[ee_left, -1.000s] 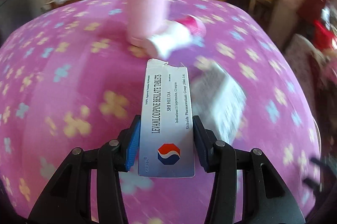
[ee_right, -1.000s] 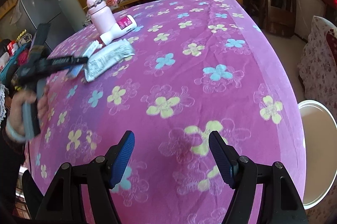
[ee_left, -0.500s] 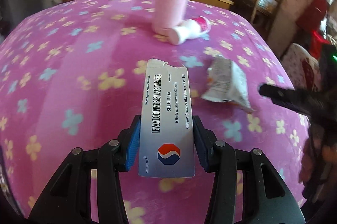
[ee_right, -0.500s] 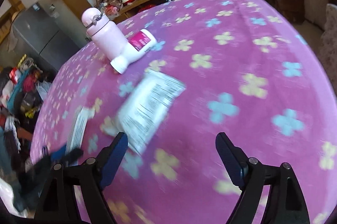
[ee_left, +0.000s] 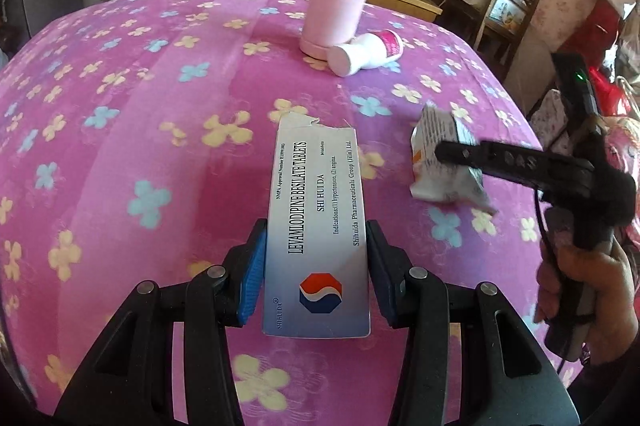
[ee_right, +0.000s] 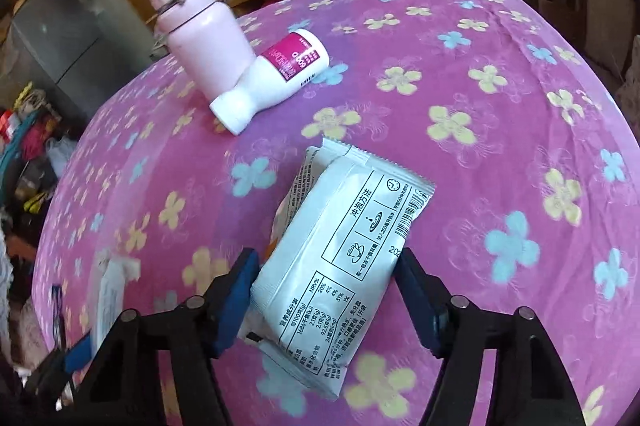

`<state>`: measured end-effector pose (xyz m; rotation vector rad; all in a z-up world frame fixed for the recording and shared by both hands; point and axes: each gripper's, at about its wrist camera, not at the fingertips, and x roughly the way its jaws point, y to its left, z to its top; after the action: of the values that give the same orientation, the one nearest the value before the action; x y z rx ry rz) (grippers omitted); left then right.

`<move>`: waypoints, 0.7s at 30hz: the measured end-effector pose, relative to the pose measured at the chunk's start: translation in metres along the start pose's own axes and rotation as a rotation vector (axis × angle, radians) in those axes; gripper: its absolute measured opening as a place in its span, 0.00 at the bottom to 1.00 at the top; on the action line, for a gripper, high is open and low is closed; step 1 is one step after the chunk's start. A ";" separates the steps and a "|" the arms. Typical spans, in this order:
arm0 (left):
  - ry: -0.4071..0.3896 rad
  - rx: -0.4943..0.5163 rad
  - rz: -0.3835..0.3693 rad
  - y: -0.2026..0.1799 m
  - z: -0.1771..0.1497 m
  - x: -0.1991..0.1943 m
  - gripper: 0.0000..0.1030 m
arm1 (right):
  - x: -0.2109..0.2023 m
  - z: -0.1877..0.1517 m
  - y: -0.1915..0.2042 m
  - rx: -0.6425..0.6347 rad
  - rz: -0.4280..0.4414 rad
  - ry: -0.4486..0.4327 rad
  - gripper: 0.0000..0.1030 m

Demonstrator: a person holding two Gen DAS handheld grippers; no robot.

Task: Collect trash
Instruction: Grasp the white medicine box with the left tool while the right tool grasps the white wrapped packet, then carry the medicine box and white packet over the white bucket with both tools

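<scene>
Pink tablecloth (ee_right: 500,38): flask (ee_right: 200,38) touches toppled bottle (ee_right: 276,78).

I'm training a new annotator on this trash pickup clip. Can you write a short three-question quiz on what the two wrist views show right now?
1. True or false: the left gripper is clamped on a tablet box.
2. The white packet lies: A) between the right gripper's jaws, B) on the floor, C) under the flask.
3. What lies on its side against the upright pink flask?

Key:
1. True.
2. A; those jaws have just been closing around it.
3. A small white bottle with a magenta label, on the flowered tablecloth.
</scene>
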<state>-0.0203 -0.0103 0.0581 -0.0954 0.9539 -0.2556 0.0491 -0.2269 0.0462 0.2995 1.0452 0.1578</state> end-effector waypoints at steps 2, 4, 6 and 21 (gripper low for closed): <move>0.004 0.003 -0.017 -0.008 -0.004 0.000 0.44 | -0.010 -0.008 -0.005 -0.027 0.020 0.011 0.61; 0.007 0.013 -0.029 -0.017 -0.009 -0.002 0.44 | -0.024 -0.019 -0.011 -0.054 0.035 0.009 0.61; 0.010 0.027 -0.036 -0.028 -0.014 -0.004 0.44 | -0.041 -0.033 -0.019 -0.083 0.040 0.004 0.61; 0.017 0.155 -0.081 -0.127 -0.051 -0.017 0.44 | -0.139 -0.129 -0.101 -0.067 0.008 -0.030 0.61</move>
<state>-0.0936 -0.1268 0.0667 0.0105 0.9454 -0.4047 -0.1334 -0.3382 0.0685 0.2449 1.0070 0.1943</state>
